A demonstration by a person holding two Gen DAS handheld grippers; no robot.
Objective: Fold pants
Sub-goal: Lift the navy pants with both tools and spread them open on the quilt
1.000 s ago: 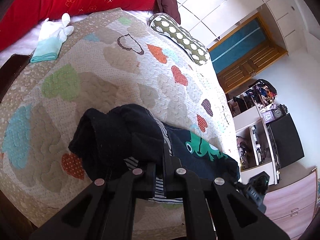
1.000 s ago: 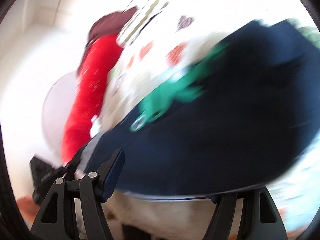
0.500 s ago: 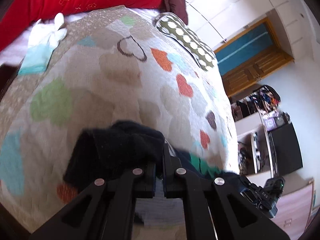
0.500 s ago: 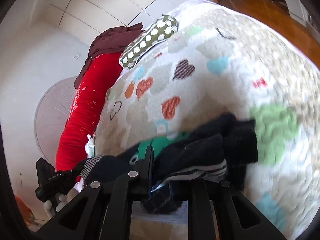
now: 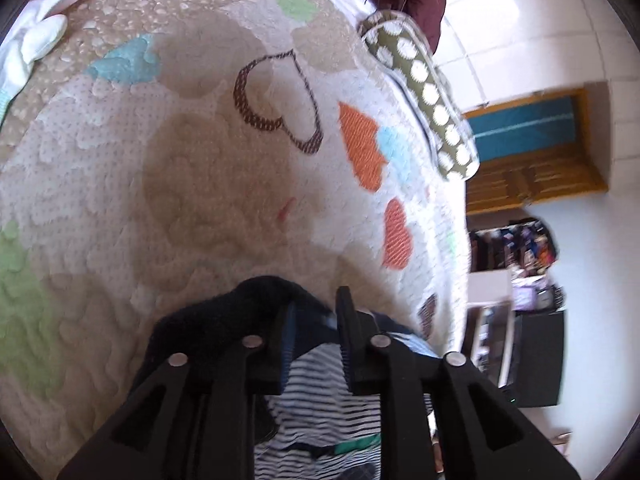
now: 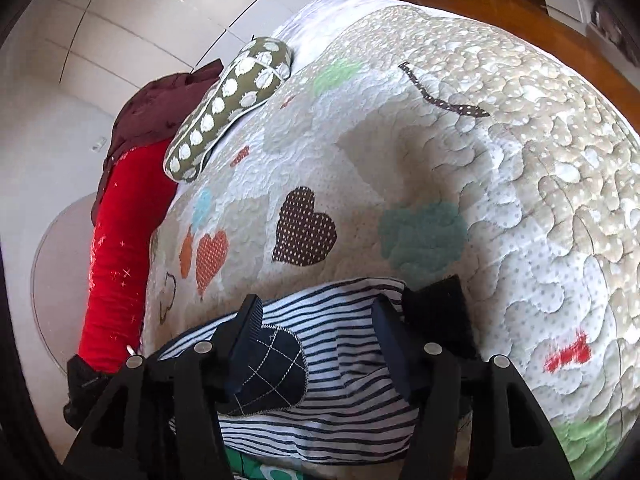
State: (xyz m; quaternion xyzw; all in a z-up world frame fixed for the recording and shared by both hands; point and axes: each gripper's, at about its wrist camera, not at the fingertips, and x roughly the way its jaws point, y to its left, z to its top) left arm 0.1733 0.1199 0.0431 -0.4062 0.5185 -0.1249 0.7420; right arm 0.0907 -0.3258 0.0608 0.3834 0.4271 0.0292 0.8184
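Bed [image 6: 500, 152] under a quilted heart-patch cover, with clothes and pillows lying on it.

The pants [image 6: 320, 380], striped lining up with a dark quilted heart patch, lie bunched at the near edge. A green pillow with white dots [image 6: 228, 104] lies at the far side, beside a red bolster [image 6: 116, 264] and a maroon cloth [image 6: 156, 112]. A white cloth [image 5: 36, 40] lies at the far left corner.

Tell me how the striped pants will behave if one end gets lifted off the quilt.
The pants will probably droop and bunch, since the striped cloth already lies in soft wrinkles. They look light: thin knit sitting on the quilt. The dark cuff looks thicker, so it may hang lower.
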